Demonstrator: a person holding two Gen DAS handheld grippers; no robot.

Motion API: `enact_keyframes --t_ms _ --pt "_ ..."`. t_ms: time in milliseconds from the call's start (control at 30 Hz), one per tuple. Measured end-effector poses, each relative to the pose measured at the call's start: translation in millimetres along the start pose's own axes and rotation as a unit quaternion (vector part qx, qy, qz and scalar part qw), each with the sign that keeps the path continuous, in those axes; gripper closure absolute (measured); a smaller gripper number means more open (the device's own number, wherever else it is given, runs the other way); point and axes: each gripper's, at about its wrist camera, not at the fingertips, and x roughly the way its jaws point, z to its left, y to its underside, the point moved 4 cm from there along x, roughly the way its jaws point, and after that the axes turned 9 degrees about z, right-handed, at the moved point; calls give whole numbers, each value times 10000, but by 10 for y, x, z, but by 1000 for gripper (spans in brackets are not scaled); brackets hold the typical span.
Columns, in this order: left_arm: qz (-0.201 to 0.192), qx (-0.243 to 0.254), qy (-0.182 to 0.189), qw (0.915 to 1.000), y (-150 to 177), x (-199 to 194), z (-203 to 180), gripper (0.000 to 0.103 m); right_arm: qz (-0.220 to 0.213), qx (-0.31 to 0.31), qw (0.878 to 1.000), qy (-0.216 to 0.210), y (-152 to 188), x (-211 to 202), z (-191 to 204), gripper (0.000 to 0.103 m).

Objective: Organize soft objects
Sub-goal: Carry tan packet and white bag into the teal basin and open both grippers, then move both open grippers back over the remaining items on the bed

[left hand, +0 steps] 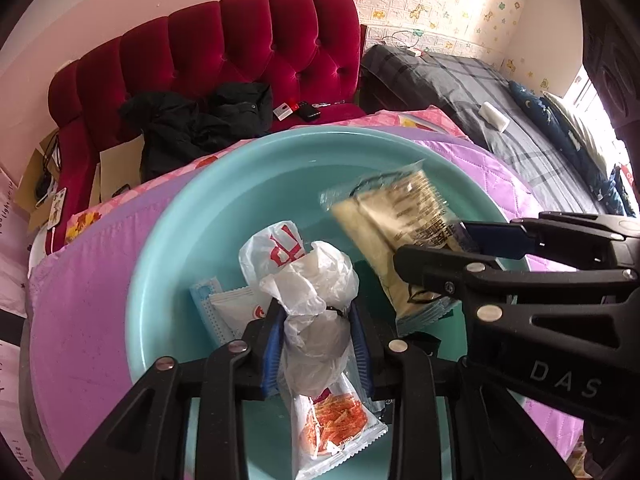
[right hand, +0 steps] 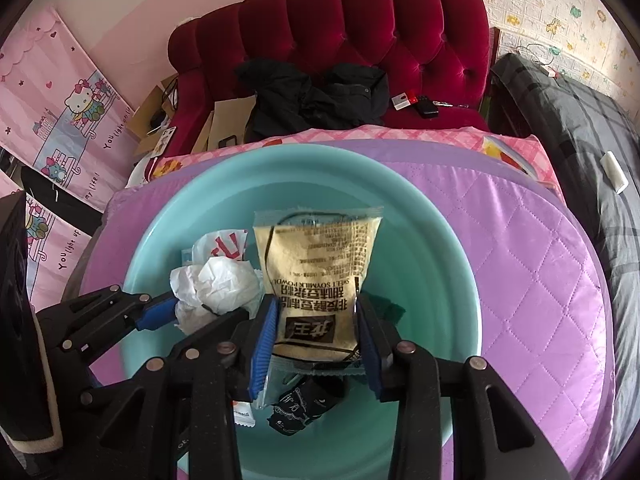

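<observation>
Two grippers hang over a big blue bowl (left hand: 168,216) that sits on a purple quilt (right hand: 520,264). On the left, the left gripper (left hand: 316,344) pinches a crumpled white plastic bag (left hand: 308,280) between its blue pads. Under it in the bowl lie a snack packet (left hand: 336,428) with orange sticks and a face mask (left hand: 208,304). On the right, the right gripper (right hand: 316,340) squeezes a tan soy milk powder packet (right hand: 320,264), which stands up above the bowl. Behind the quilt is a red sofa (right hand: 360,28) with black clothes (right hand: 316,96) on it.

2 wrist fisheyes, close, angled steeply down – both share teal basin (left hand: 168,216), red sofa (right hand: 360,20) behind.
</observation>
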Motion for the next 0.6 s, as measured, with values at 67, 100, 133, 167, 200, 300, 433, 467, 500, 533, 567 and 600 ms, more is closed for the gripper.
enact_keyframes --t_ms 67,100,133,167,200,300,433,467,500,533,567,600 --pt "-3 -11 -63 10000 -3 -2 -2 55 -58 17 10000 -9 -11 -28 -1 58" --pt "12 -17 -62 10000 -3 -3 -7 49 -93 20 10000 -14 -18 -48 4 52" --pt "22 -28 -77 10000 -4 -4 -10 31 -133 19 9999 0 -22 -71 11 50" --pt "40 -44 -95 9999 -6 -3 -8 16 -160 9 9999 47 -25 -92 16 48" --pt "39 -81 -109 9999 -8 -5 -1 12 -184 -7 9998 126 -25 -112 20 44" --pt "-71 -243 -160 9995 3 -50 43 0 -225 -32 9993 309 -14 -148 22 20" --pt "-88 -340 -158 9993 39 -97 73 0 -268 43 9987 432 29 -194 -26 2" --pt "-90 -333 -167 9993 56 -113 66 0 -283 54 9986 448 44 -208 -36 0" --pt "-106 -328 -166 9993 68 -131 54 0 -298 54 9985 466 63 -227 -39 0" --pt "-129 -317 -180 9993 81 -151 38 0 -316 49 9983 489 84 -249 -38 0" --pt "-144 -302 -194 9993 92 -170 26 0 -338 42 9981 510 102 -275 -29 0" --pt "-162 -284 -207 9993 113 -199 10 0 -357 27 9980 521 127 -307 -21 0"
